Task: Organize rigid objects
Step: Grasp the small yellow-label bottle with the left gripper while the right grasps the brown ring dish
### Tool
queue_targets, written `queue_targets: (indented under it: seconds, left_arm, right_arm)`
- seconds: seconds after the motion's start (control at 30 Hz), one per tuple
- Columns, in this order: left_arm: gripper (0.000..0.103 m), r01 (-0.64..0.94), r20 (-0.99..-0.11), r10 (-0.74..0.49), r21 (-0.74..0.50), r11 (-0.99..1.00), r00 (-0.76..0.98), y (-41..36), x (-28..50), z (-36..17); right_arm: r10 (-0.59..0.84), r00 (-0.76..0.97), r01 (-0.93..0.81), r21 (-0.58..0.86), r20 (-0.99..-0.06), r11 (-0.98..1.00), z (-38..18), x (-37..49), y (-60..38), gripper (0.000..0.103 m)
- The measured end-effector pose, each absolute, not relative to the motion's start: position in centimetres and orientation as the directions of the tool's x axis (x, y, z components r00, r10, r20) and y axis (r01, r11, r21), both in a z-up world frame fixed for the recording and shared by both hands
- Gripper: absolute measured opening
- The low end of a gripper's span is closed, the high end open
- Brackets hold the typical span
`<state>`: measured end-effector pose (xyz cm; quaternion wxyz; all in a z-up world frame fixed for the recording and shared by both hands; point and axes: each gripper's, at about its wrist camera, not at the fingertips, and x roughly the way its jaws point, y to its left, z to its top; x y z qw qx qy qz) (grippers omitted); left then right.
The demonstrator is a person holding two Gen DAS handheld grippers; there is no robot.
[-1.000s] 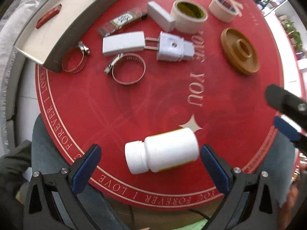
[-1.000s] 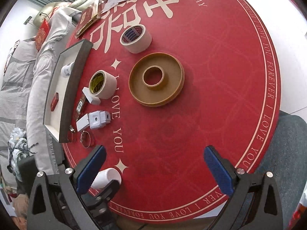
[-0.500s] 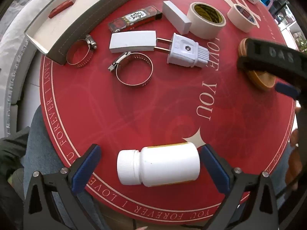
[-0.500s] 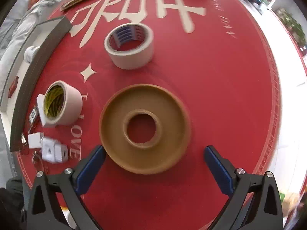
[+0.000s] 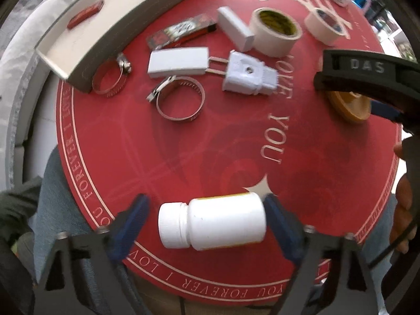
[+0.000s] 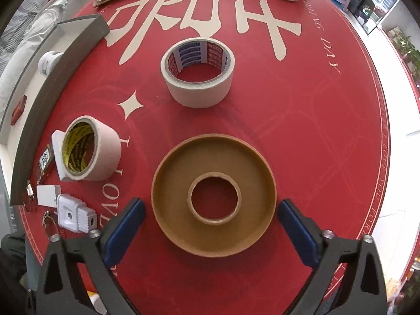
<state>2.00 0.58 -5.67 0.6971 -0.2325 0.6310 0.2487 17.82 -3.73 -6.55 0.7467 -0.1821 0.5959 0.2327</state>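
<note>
Items on the round red bench (image 5: 183,157), by kind and count. Tape rolls, two: one with a yellow-printed core (image 5: 275,32), upper centre of the left wrist view, and one with a blue-and-red-printed core (image 6: 197,72), upper centre of the right wrist view. Metal hose clamps, two (image 5: 110,78) (image 5: 179,99), left of centre. White bottle, one (image 5: 214,221), lower centre. Brown ring-shaped dish, one (image 6: 214,197). White plug, one (image 5: 249,74). White rectangular blocks, two (image 5: 178,61) (image 5: 235,29). Printed flat packet, one (image 5: 181,30). Grey-walled tray (image 5: 105,39), one, upper left, containing one small red item (image 5: 85,14).
</note>
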Motion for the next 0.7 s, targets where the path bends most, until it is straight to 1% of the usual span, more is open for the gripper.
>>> queue_targets:
  seconds: [0.03, 0.07, 0.23, 0.33, 0.4, 0.57, 0.7]
  left_arm:
    - [0.069, -0.631, -0.995, 0.055, -0.011, 0.776, 0.086, 0.6, 1.8, -5.4]
    - [0.068, -0.619, -0.994, 0.052, -0.016, 0.785, 0.093, 0.6, 1.9, -5.1]
    - [0.068, -0.603, -0.993, 0.015, -0.062, 0.795, 0.121, 1.1, 1.4, -4.8]
    - [0.068, -0.612, -0.989, -0.027, -0.112, 0.783, 0.147, 1.5, 0.3, -4.6]
    - [0.068, -0.615, -0.987, -0.028, -0.123, 0.779, 0.161, 2.0, 0.1, -4.3]
    - [0.068, -0.602, -0.971, 0.059, -0.095, 0.793, 0.230, 2.8, -0.6, -2.2]
    - [0.068, -0.591, -0.944, 0.153, -0.052, 0.805, 0.292, 3.6, -1.3, -0.5]
  right_arm:
    - [0.138, 0.167, -0.561, 0.021, -0.976, 0.827, -6.5, 17.7, -3.9, 0.088]
    - [0.143, 0.165, -0.557, 0.027, -0.976, 0.830, -6.4, 17.6, -4.0, 0.088]
    - [0.196, 0.129, -0.505, 0.106, -0.972, 0.857, -5.9, 17.4, -5.8, 0.088]
    - [0.230, 0.132, -0.490, 0.138, -0.964, 0.861, -5.0, 16.9, -6.9, 0.088]
    - [0.257, 0.141, -0.478, 0.162, -0.956, 0.863, -4.2, 16.2, -7.8, 0.088]
    - [0.317, 0.146, -0.457, 0.220, -0.937, 0.862, -3.1, 14.4, -9.9, 0.088]
    - [0.365, 0.127, -0.426, 0.281, -0.922, 0.860, -3.0, 12.9, -12.1, 0.088]
